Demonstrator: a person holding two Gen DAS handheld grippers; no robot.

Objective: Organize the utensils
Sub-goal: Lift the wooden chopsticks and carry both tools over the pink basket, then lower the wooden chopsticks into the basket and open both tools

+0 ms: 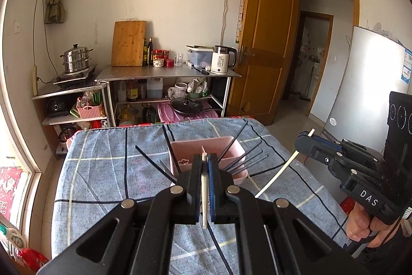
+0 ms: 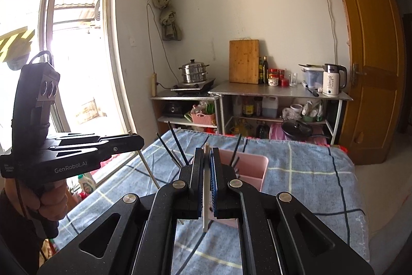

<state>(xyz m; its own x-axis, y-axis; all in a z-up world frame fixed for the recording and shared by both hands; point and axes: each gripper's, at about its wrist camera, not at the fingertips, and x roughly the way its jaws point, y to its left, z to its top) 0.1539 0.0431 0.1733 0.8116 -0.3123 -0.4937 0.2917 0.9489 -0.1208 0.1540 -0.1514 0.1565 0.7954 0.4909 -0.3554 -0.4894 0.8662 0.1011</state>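
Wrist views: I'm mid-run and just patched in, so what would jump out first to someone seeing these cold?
Each gripper is clamped on a white chopstick: the left gripper holds one upright between its pads, and the right gripper holds another. Just beyond them, a pink utensil box sits on the blue checked cloth, with black chopsticks fanning out of it at angles.

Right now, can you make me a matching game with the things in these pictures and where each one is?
Things:
1. white chopstick
2. black chopsticks
3. kettle
4. steamer pot

Places:
A. on the stove
B. in the pink box
C. pinched in the left tongs
D. on the metal shelf, right end

Pairs: 1-C, 2-B, 3-D, 4-A
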